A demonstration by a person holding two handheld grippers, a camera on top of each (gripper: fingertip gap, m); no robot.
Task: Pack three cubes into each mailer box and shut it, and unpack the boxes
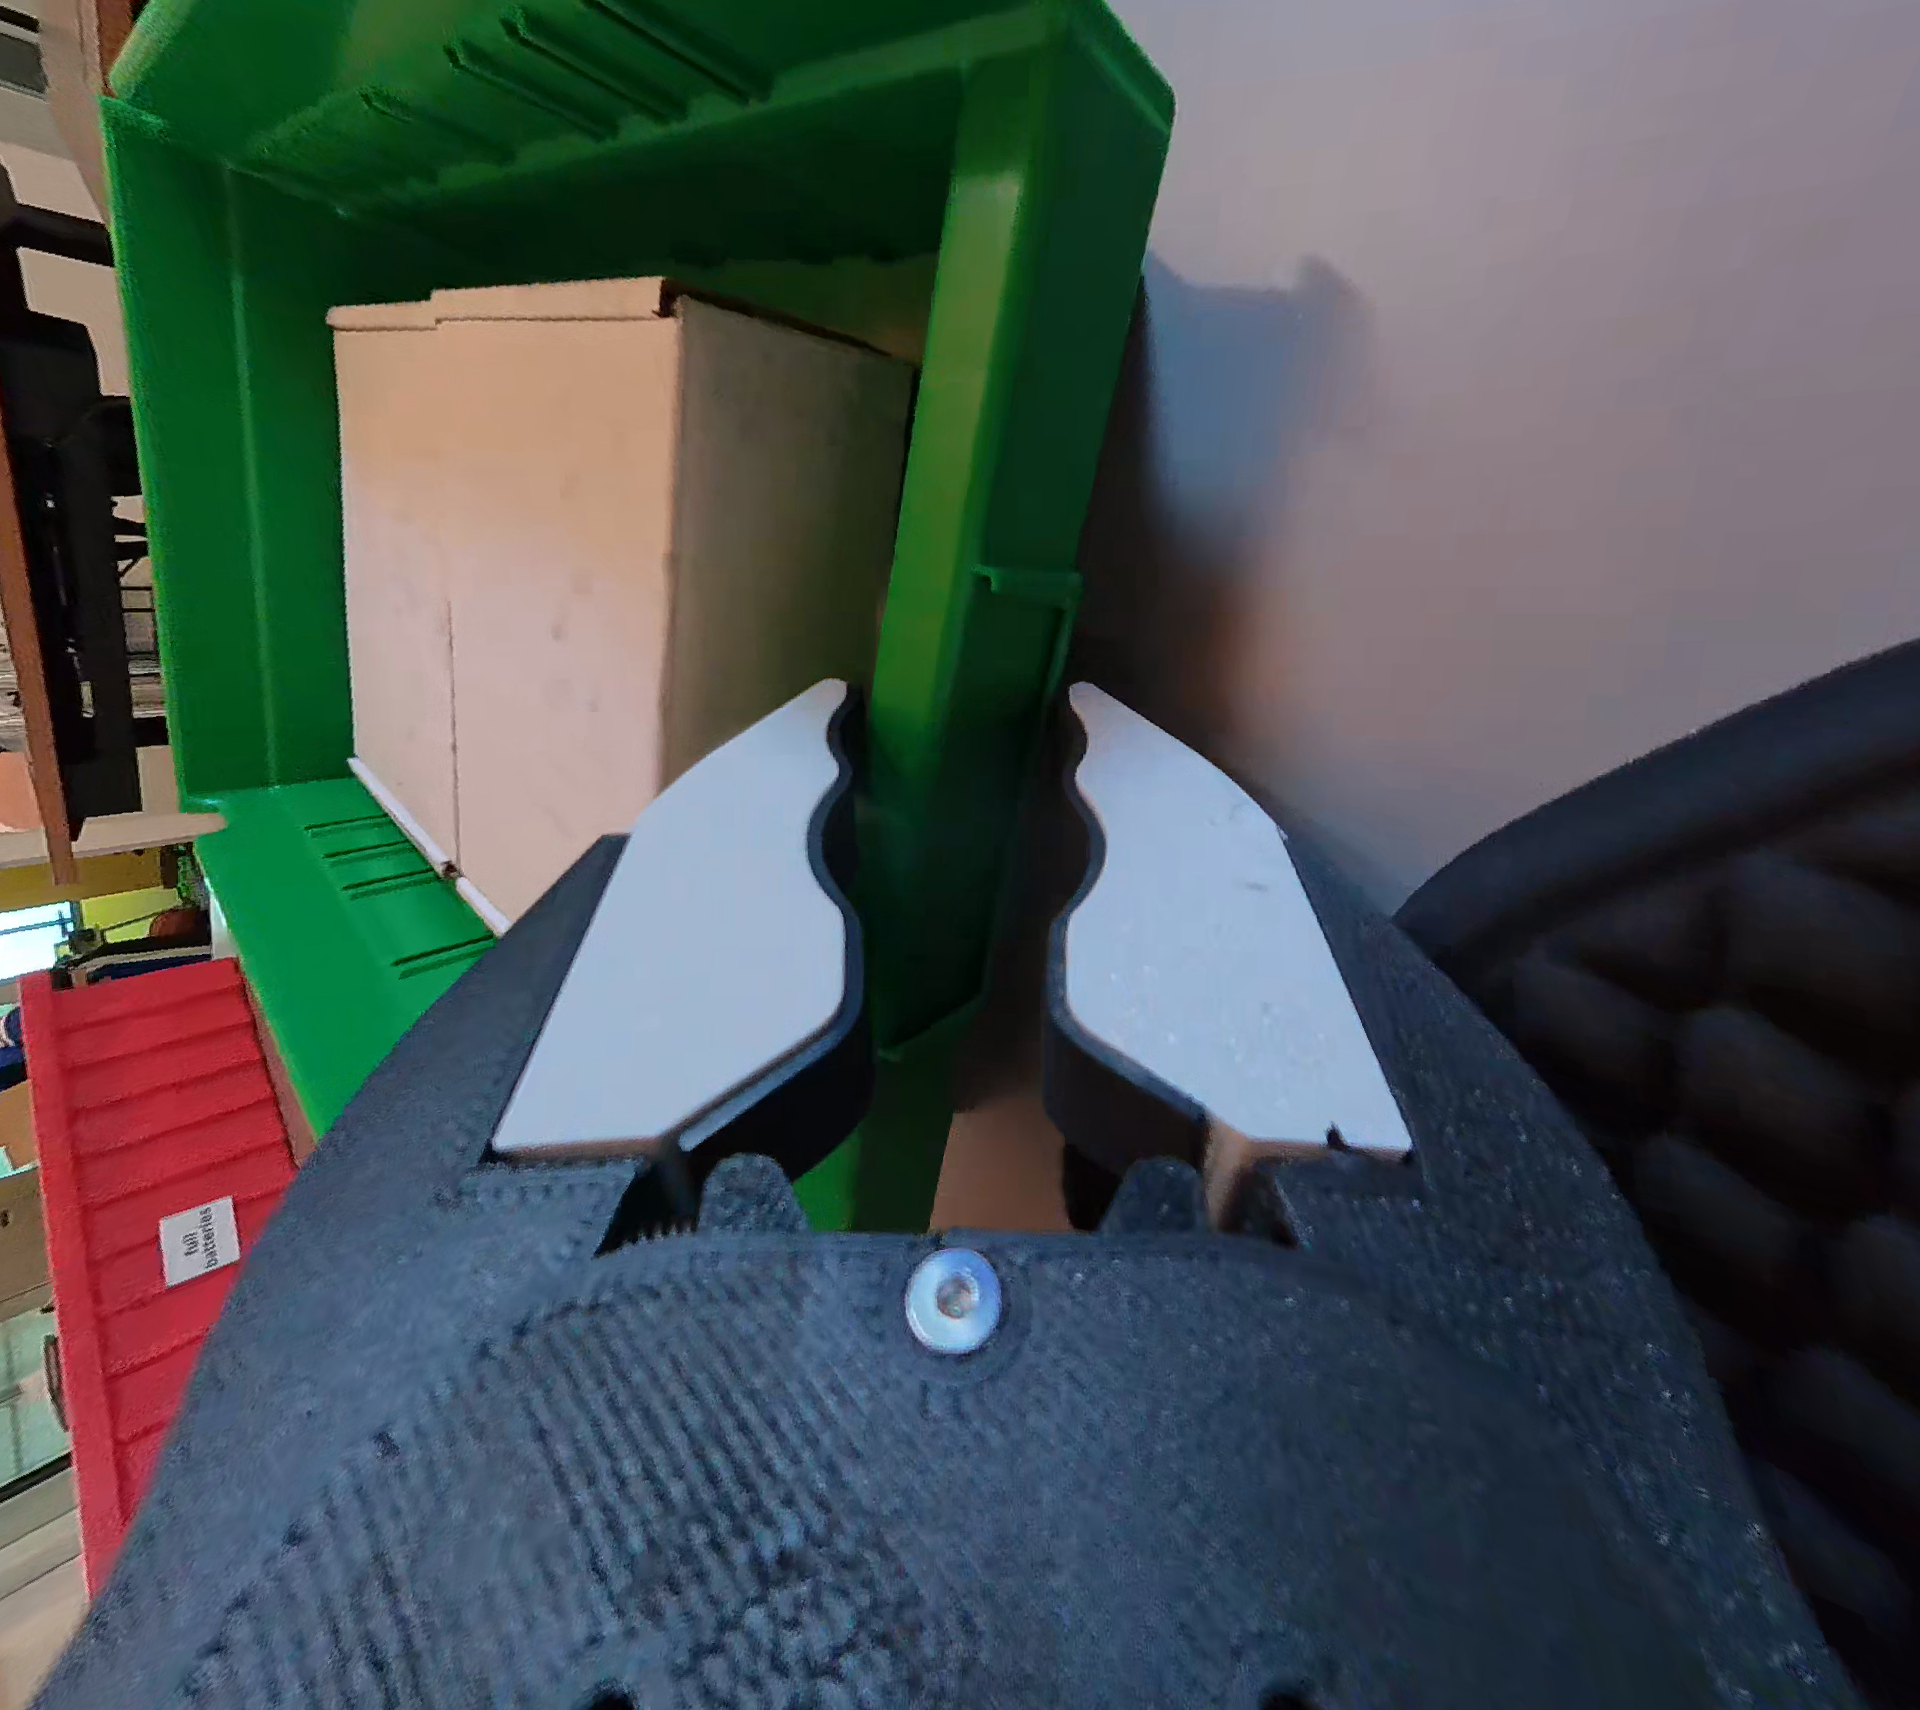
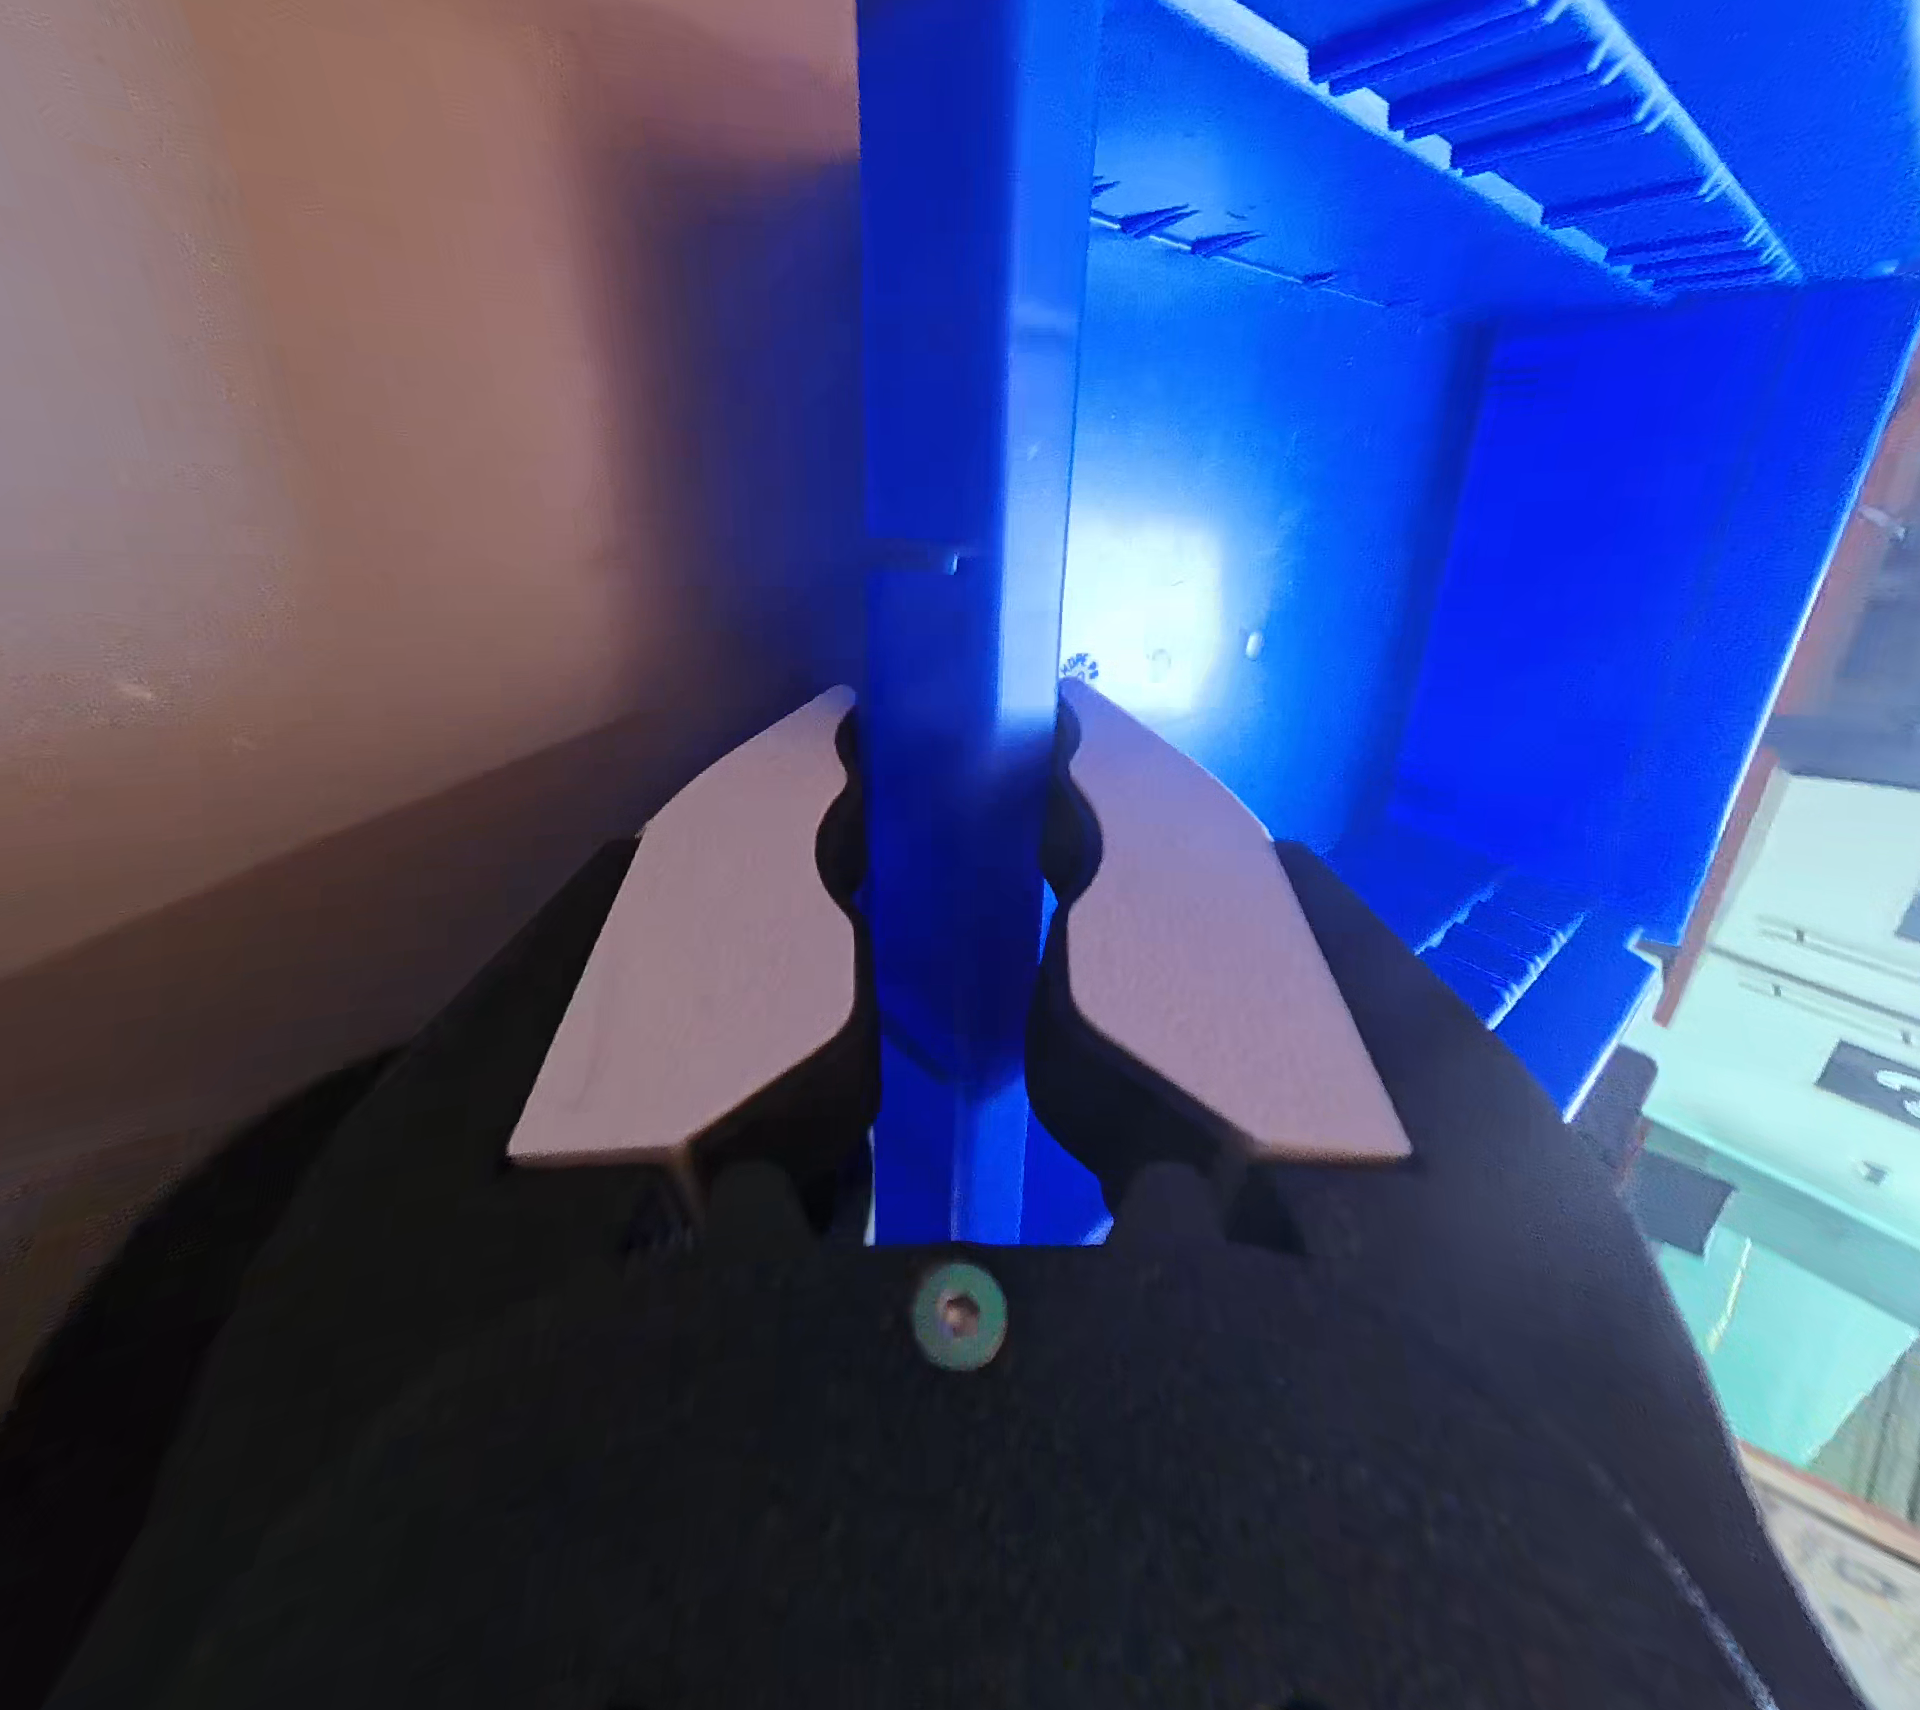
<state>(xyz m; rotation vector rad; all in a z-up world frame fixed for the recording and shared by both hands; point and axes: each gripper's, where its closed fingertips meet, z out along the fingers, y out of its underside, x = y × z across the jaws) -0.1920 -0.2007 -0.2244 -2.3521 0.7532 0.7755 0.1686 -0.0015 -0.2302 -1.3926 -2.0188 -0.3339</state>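
Left gripper (image 1: 961,704) straddling green bin (image 1: 977,434) wall, seemingly not pinching, white mailer boxes (image 1: 520,569) inside

A pale, plain worktop (image 1: 1558,206) carries a green plastic bin (image 1: 997,455), which holds white mailer boxes (image 1: 520,580). In the right wrist view the same kind of pale worktop carries a blue plastic bin (image 2: 966,413).

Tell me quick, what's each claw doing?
Left claw: around the green bin wall; grip unclear.
Right claw: shut on the blue bin wall.
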